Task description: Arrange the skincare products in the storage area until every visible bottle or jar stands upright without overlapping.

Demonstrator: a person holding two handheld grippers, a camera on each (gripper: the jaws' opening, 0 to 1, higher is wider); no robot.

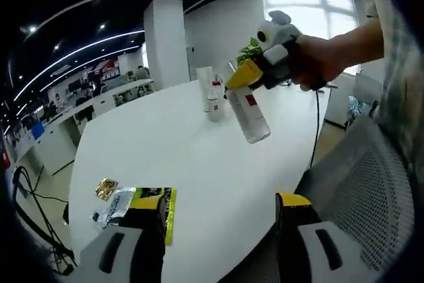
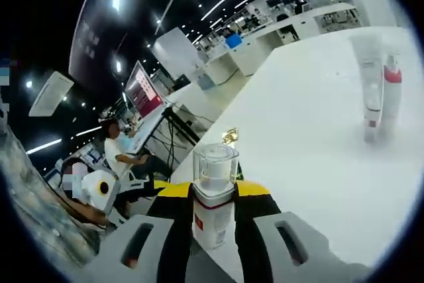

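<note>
My right gripper [image 1: 246, 74] comes in from the right, held by a hand, and is shut on a white bottle with a red label [image 1: 250, 116], which hangs tilted above the white table [image 1: 185, 157]. In the right gripper view the same bottle [image 2: 214, 197], with a clear cap, sits clamped between that gripper's [image 2: 214, 191] yellow-tipped jaws. A tall white tube [image 1: 206, 87] and a small red-capped bottle [image 1: 216, 97] stand upright together at the far side of the table; they appear as the tube [image 2: 371, 91] and bottle [image 2: 391, 94]. My left gripper [image 1: 222, 209] is open, jaws wide apart, holding nothing.
Near the table's front edge lie a gold sachet [image 1: 106, 188], a clear packet [image 1: 116, 206] and a yellow-green packet [image 1: 169, 211]. A grey mesh chair [image 1: 371, 190] stands at the right. A green plant [image 1: 250, 50] is behind the table. A person [image 2: 122, 152] sits at distant desks.
</note>
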